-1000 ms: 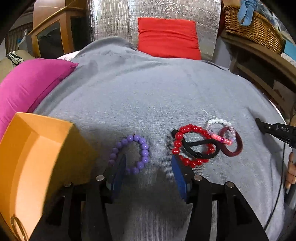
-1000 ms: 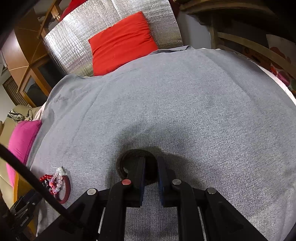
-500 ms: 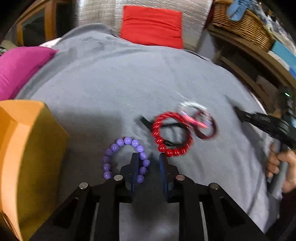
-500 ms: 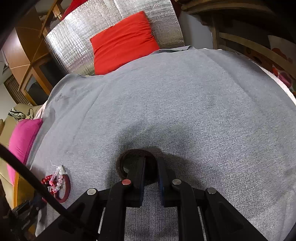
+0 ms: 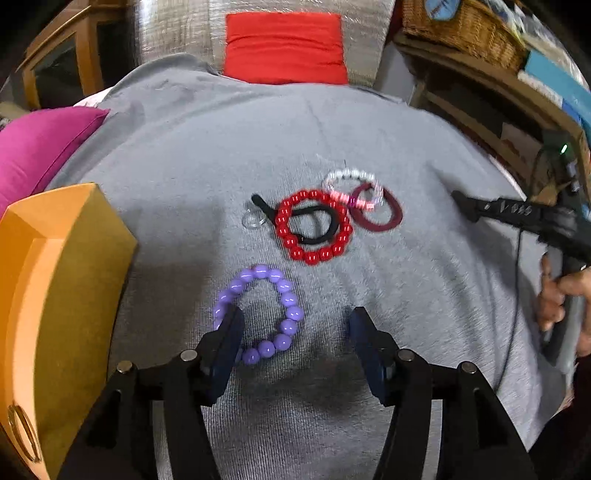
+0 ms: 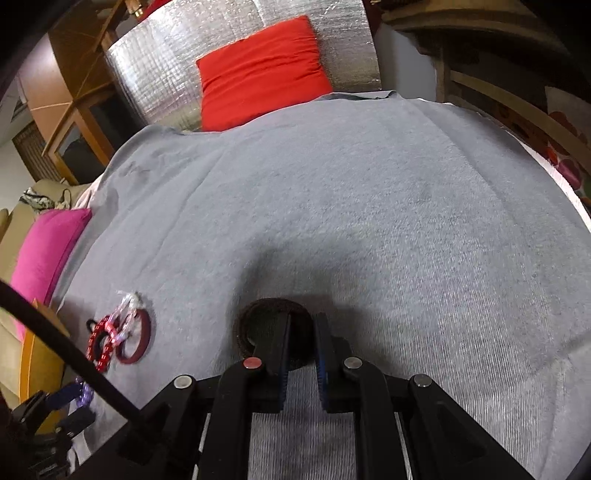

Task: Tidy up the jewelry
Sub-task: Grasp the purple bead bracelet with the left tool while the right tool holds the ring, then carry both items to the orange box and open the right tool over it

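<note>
A purple bead bracelet (image 5: 258, 314) lies on the grey cloth (image 5: 221, 166) between the fingers of my open left gripper (image 5: 295, 325), its left bead row behind the left finger. Beyond it lies a pile: a red bead bracelet (image 5: 314, 229), a black hair tie (image 5: 317, 225), a clear ring (image 5: 254, 219), a white and pink bead bracelet (image 5: 352, 184) and a maroon band (image 5: 380, 218). An orange box (image 5: 55, 295) stands at the left. My right gripper (image 6: 301, 328) is shut on a dark brown band (image 6: 258, 317) resting on the cloth.
A magenta cushion (image 5: 40, 144) lies at the far left and a red cushion (image 5: 284, 48) at the back against a silver padded panel (image 6: 184, 66). A wicker basket (image 5: 461, 29) sits on a wooden shelf at the right. The pile also shows in the right wrist view (image 6: 118, 336).
My left gripper was shut half a second ago and has opened wide around the purple bracelet. The right gripper has held still, shut on the brown band.
</note>
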`<state>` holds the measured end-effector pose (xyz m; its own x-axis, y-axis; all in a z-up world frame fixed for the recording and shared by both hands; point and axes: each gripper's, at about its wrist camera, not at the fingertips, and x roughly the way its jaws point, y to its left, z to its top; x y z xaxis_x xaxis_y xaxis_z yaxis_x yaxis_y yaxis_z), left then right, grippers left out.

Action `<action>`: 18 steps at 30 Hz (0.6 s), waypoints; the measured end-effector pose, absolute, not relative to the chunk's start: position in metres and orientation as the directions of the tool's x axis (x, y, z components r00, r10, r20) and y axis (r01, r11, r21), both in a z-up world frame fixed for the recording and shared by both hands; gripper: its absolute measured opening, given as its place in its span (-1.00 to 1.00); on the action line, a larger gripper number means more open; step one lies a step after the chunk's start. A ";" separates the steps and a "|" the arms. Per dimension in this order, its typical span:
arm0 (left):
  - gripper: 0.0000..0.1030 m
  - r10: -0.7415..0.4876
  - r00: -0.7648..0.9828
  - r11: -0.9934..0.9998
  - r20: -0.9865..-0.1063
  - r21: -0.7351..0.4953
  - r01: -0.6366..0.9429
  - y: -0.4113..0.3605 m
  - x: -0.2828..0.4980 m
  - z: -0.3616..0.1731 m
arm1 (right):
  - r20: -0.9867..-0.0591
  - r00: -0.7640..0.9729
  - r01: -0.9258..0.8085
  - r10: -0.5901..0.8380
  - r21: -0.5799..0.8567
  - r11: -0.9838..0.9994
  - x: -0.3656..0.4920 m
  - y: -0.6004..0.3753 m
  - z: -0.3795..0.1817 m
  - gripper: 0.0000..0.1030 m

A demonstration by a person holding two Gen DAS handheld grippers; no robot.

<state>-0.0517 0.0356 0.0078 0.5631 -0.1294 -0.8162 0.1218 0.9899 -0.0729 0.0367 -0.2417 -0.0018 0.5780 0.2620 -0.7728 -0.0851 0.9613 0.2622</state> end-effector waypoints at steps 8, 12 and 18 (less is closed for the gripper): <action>-0.74 -0.140 0.575 0.987 -0.806 -0.069 0.143 0.030 -0.058 0.007 | -0.775 0.572 -0.113 0.271 0.252 0.961 0.026 -0.241 0.001 -0.74; -0.81 -0.136 0.583 0.989 -0.801 -0.075 0.128 0.030 -0.056 0.013 | -0.766 0.579 -0.125 0.279 0.254 0.959 0.023 -0.240 0.005 -0.74; -0.81 -0.152 0.626 0.988 -0.765 -0.107 0.109 0.038 -0.069 0.033 | -0.729 0.590 -0.184 0.347 0.297 0.937 0.013 -0.232 0.019 -0.74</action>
<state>-0.0690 0.0377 0.0333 0.6264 -0.1520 -0.7645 0.1089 0.9883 -0.1073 0.0132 -0.2317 0.0192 0.5898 0.3470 -0.7293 -0.1835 0.9370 0.2974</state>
